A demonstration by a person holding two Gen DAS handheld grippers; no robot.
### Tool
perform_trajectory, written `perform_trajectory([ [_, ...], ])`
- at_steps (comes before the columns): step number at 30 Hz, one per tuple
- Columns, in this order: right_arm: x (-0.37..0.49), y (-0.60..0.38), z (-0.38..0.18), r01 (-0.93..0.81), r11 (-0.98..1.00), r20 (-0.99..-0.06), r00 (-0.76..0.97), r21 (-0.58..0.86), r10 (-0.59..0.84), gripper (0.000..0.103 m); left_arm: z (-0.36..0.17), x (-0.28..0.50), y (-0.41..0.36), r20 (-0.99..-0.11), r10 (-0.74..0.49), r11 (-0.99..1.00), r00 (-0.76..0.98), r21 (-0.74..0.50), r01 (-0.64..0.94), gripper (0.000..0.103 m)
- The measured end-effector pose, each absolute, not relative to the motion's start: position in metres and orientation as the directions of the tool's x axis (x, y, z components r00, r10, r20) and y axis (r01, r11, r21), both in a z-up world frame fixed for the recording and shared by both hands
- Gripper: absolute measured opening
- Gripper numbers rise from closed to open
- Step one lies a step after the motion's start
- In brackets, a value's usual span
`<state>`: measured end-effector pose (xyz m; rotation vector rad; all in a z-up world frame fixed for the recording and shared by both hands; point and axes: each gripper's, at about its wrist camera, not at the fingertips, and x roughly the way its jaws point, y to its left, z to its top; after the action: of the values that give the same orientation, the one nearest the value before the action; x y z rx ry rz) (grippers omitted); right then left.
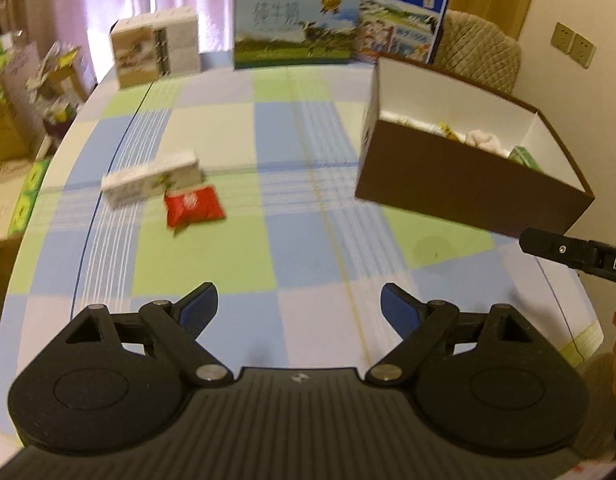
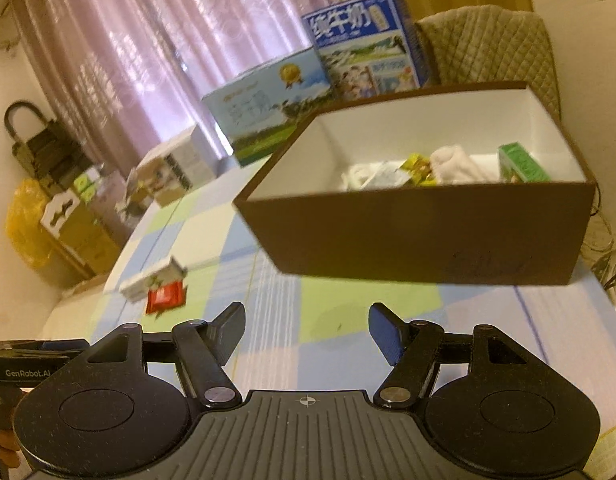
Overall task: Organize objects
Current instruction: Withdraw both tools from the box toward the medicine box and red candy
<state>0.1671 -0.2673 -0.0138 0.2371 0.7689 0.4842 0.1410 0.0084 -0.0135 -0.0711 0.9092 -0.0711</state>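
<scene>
A red packet (image 1: 194, 209) (image 2: 165, 298) lies on the checked tablecloth, touching a small white box (image 1: 152, 184) (image 2: 152, 280) just behind it. A brown box with a white inside (image 1: 463, 184) (image 2: 423, 236) stands to the right and holds a green carton (image 2: 521, 164), a yellow packet (image 2: 417, 166) and white cloth (image 2: 455, 168). My left gripper (image 1: 299, 308) is open and empty, hovering near the table's front, short of the red packet. My right gripper (image 2: 306, 330) is open and empty in front of the brown box.
Milk cartons (image 1: 296, 24) (image 2: 268, 116), a taller blue one (image 1: 403, 12) and a beige box (image 1: 156, 52) line the far table edge. A quilted chair back (image 2: 495, 48) stands behind the brown box. Cardboard boxes and bags (image 2: 68, 216) sit on the floor at left.
</scene>
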Motion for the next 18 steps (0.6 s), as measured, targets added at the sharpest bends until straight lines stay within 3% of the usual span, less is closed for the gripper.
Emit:
perform_trajectory([
  [18,0.138,-0.229,-0.027,-0.394,0.857,-0.671,0.54,0.334,0.509,0.066,-0.027,0.109,0.038,-0.798,-0.074,0.991,0.598,-0.128,-0.048,0.087],
])
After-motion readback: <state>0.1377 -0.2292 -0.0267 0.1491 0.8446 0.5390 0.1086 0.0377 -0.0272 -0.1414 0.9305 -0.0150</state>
